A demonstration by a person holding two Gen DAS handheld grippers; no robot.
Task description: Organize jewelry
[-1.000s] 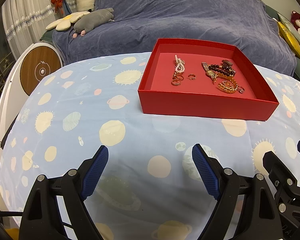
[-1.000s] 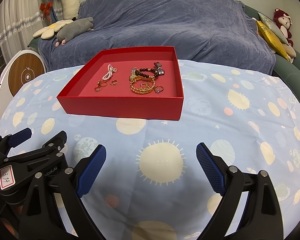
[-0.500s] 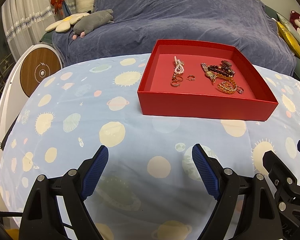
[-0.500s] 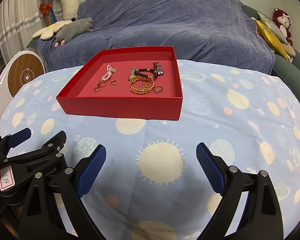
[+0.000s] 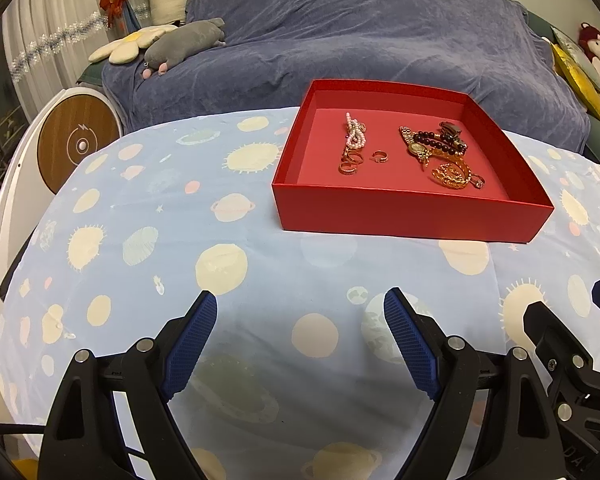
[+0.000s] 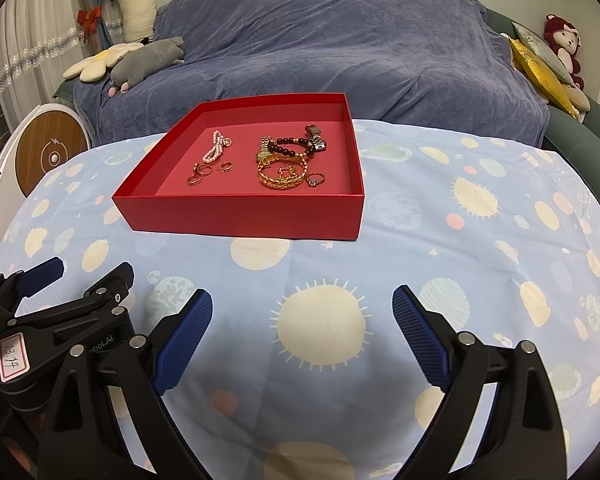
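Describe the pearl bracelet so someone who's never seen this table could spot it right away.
Find the red tray on the planet-print tablecloth. In its left half, behind three small gold rings, lies the pearl bracelet: the only pale pinkish-white beaded strand, apart from the dark and gold pile at right.

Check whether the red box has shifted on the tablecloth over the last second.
No. In the left wrist view the red box keeps its near left corner by the same ringed planet print; its slight drift in frame is camera motion.

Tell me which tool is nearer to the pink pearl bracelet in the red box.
Probably the left tool, though the difference is small. The pearl bracelet lies ahead of it, slightly right. From the right tool, it lies ahead-left.
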